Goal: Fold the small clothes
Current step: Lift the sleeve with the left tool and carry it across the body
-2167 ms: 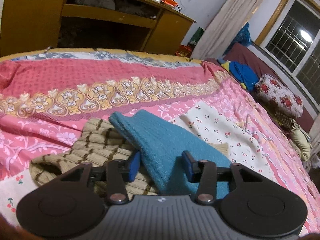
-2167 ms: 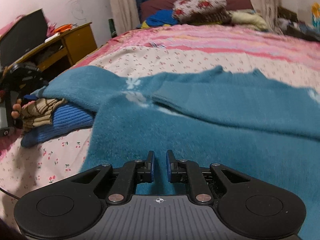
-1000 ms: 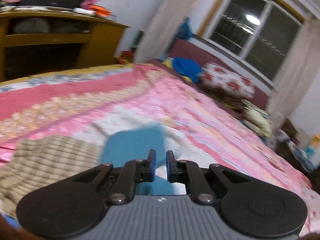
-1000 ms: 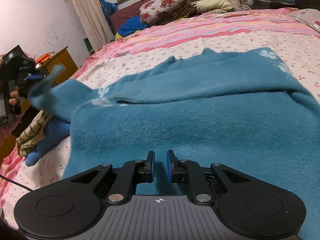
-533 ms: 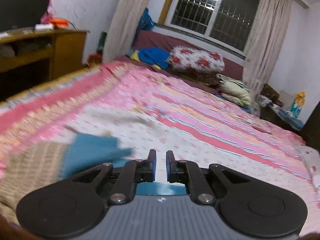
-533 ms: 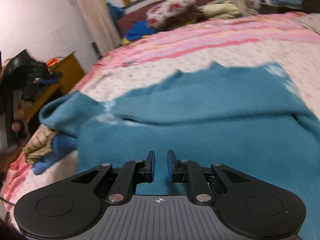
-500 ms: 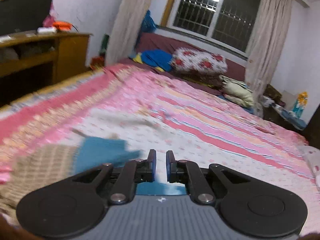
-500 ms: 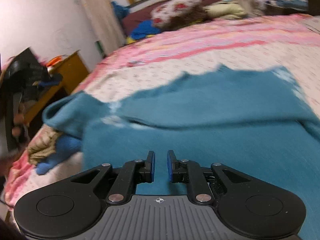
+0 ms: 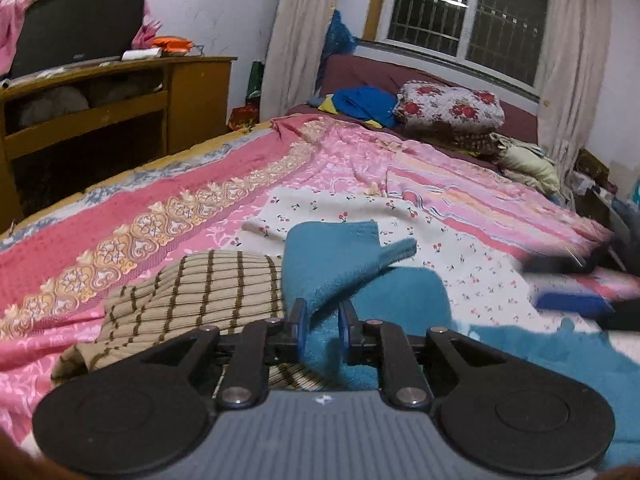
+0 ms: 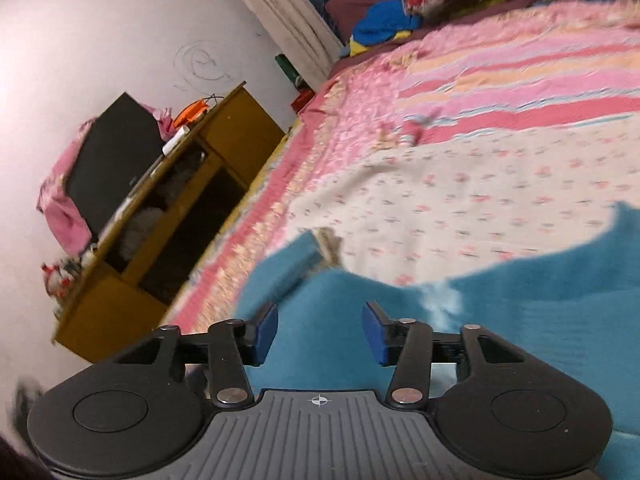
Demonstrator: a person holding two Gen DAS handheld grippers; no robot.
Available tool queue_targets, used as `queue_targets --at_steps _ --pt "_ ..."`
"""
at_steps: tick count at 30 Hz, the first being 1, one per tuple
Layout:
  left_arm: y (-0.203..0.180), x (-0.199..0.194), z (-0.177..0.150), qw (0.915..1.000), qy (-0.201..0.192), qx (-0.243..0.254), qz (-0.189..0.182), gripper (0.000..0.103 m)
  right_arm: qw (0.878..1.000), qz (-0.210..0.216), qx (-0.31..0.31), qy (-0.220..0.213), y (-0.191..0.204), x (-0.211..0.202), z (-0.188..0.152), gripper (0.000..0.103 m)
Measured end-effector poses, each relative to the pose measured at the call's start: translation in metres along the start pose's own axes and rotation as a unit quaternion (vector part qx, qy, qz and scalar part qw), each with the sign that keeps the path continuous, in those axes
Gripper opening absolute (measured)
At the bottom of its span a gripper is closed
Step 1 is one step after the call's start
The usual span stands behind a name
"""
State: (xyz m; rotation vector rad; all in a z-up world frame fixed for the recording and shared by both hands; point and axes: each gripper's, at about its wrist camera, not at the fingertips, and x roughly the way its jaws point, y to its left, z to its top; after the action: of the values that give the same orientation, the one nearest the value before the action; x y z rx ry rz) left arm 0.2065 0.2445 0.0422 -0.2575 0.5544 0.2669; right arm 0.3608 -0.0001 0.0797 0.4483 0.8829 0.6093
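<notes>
Biggest thing first: the bed [image 9: 224,184] with the pink patterned bedspread, and the teal sweater [image 10: 500,304] spread across the cherry-print patch of it. Its body runs long across the bed, and one sleeve [image 9: 336,256] is flipped up and over toward the beige striped knit [image 9: 192,292] lying just beside it, cuff end pointing away from the camera toward the pillows.

The step here looks like letting go after a fold. The left hand-held gripper [image 9: 322,330] has its jaws just starting to part, with the sleeve's fabric between the pads and probably slipping free. The right hand-held gripper [image 10: 320,330] is opening too, jaws well apart, nothing pinched, just sweater underneath.

To do it well, I'd say: let the sleeve drop flat onto the sweater's body, not onto the striped knit, otherwise the two pieces get tangled. Pull the left one straight back so the pads don't drag the cuff out of line. The right view is smeared, so I can't tell how neat the far edge lies.
</notes>
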Motion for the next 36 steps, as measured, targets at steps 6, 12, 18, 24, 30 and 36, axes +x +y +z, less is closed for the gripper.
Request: queue_targets --at_steps 6,12,18,24,30,36 --pt "-0.007 0.006 -0.005 0.9995 -0.001 0.032 -0.003 0.032 0.997 0.008 0.064 0.031 0.009 0.064 0.012 0.050" --pt "-0.001 0.005 -0.009 0.9996 0.001 0.025 -0.015 0.033 0.998 -0.002 0.051 0.041 0.026 0.095 0.010 0.050" --pt "0.007 0.005 -0.011 0.9997 0.007 0.012 -0.019 0.033 0.998 -0.036 0.013 0.053 0.042 0.121 0.013 0.050" --pt "0.012 0.004 -0.013 0.9996 0.018 0.005 -0.023 0.033 0.998 -0.048 0.000 0.050 0.047 0.125 0.010 0.023" --pt "0.009 -0.011 -0.015 0.9992 0.013 0.004 -0.037 0.033 1.000 -0.022 -0.016 0.007 0.053 0.087 0.022 0.013" --pt "-0.009 -0.024 -0.007 0.9984 0.008 0.011 -0.055 0.038 0.999 -0.013 -0.010 -0.041 0.040 0.031 0.040 0.013"
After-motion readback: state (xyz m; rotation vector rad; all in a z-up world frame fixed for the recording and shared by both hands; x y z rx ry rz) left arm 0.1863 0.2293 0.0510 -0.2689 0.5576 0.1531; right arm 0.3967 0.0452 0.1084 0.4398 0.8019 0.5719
